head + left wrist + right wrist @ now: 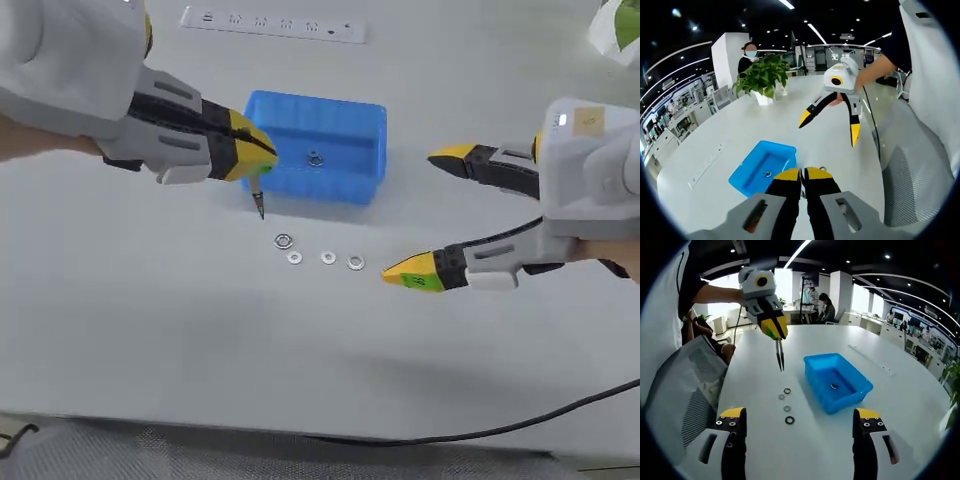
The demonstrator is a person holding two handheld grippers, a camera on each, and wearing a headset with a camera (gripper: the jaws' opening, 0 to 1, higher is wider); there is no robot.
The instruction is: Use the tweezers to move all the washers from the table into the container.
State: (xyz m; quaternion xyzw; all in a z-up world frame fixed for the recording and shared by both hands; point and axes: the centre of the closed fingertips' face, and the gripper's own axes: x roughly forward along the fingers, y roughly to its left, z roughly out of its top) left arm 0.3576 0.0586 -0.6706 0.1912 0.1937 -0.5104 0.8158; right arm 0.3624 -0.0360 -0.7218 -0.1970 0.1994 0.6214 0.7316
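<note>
White table (150, 330) holds four washers (328, 258), a fifth washer (315, 158) inside blue container (320, 186).

On my table (150, 320), four washers (328, 258) lie in a row just before the container (320, 187), with the tweezers (257, 200) between them at the left. One more washer (315, 158), I think, lies inside it.
</note>
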